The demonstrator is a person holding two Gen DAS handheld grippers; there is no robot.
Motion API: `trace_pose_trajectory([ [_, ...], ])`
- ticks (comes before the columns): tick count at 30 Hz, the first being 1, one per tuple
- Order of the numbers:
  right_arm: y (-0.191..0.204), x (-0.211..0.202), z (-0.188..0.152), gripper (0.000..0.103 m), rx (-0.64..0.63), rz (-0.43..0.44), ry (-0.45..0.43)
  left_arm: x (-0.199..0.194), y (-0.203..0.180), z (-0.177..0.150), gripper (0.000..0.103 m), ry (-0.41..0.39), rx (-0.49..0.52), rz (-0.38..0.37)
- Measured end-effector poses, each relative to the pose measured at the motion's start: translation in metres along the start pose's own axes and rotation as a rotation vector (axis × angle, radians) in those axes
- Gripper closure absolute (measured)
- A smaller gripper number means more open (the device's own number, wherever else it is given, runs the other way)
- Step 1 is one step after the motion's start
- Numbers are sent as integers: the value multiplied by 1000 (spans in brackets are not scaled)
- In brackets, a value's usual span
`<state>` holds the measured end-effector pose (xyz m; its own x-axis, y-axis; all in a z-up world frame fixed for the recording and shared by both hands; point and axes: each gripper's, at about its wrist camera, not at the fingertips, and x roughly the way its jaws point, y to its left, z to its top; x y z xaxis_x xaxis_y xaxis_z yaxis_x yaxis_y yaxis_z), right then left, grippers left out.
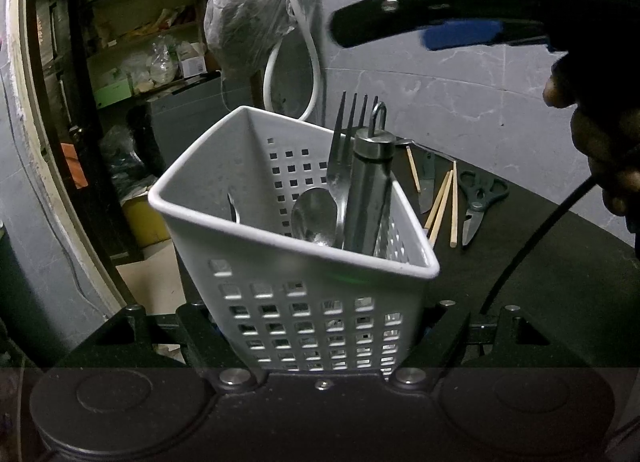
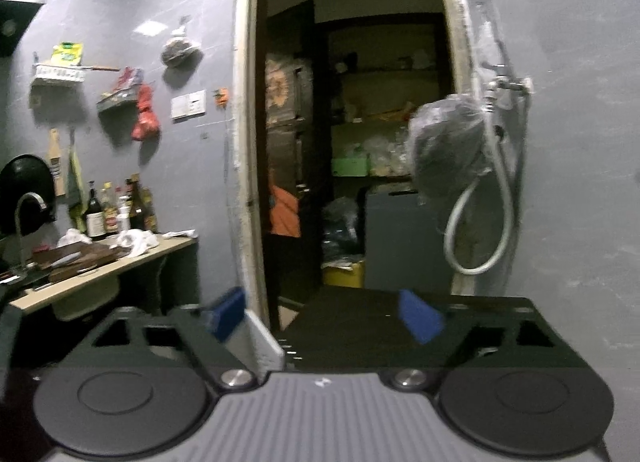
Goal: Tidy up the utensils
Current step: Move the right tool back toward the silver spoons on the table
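Observation:
A white perforated utensil basket [image 1: 240,198] sits between the fingers of my left gripper [image 1: 320,336], which is shut on its lower walls. In it stand a fork [image 1: 347,130], a spoon [image 1: 314,216] and a steel cylindrical tool with a hook [image 1: 370,190]. On the dark table [image 1: 560,262] behind lie several wooden chopsticks [image 1: 442,202], green-handled scissors [image 1: 478,198] and a knife [image 1: 426,178]. My right gripper [image 2: 324,320] is open and empty, raised and facing the doorway; it also shows in the left wrist view [image 1: 440,22] above the basket. A white basket corner [image 2: 262,336] shows below it.
A bagged bundle [image 1: 244,22] and a white hose [image 1: 312,62] hang on the grey wall. A doorway opens to storage shelves [image 2: 360,142]. A counter with bottles [image 2: 116,214] and a sink tap stands at the left.

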<state>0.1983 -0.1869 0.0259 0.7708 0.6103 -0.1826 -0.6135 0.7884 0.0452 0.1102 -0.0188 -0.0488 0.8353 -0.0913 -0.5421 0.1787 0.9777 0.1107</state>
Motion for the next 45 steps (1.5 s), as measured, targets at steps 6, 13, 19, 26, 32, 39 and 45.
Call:
trace_pose_trajectory([
  [6,-27,2,-11,0,45,-75,45,1,-2,1,24,7,-4,9],
  [13,-59,13,-35,0,112,-159,147,1,-6,4,23,21,-11,31],
  [19,-95,43,-52,0,133,-203,229,0,-9,5,23,37,-28,59],
  [26,-138,97,-58,0,186,-237,264,0,-15,9,23,51,-50,96],
  [32,-164,148,-60,0,210,-212,295,2,-23,12,22,64,-60,135],
  [39,-196,210,-64,2,302,-224,356,4,-28,15,21,73,-65,164],
  [45,-210,244,-71,10,365,-330,420,5,-30,16,21,78,-68,175],
])
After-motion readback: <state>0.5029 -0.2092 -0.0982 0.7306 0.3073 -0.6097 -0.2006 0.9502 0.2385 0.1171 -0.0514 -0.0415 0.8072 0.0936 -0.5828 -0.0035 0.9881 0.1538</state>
